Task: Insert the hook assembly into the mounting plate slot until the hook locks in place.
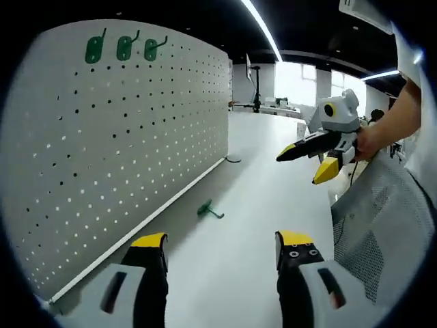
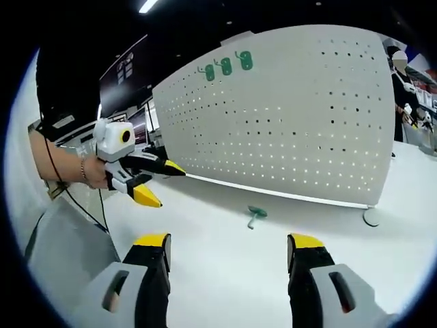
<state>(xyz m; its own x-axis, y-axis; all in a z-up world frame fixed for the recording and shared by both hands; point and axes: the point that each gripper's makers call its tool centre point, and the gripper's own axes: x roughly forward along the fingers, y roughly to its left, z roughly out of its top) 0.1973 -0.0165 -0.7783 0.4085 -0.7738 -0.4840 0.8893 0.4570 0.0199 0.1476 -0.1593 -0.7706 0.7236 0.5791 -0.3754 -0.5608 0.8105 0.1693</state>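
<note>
— How far along are they?

— Barely started, I'd say. The loose green hook [image 1: 209, 210] lies on the white worktop [image 1: 259, 178], just out from the foot of the pegboard [image 1: 130, 137]. Nothing is gripping it.

— And the board itself?

— It stands upright on the worktop. Three green hooks [image 1: 125, 48] already hang in a row near its top edge, so those look done. The one by the foot of the board is what remains, as far as I can judge.

— What about the tongs?

— The left tongs [image 1: 222, 246] have their jaws spread apart with nothing between them, pointing toward the loose hook from short of it. The right tongs [image 2: 229, 247] are the same: jaws apart, empty, facing the board with the hook lying between them and its base. Both are held above the worktop, well clear of the board.

— So what's left?

— Everything for this hook, I reckon: pick it up, carry it to the board, push it into the holes until it catches.
</note>
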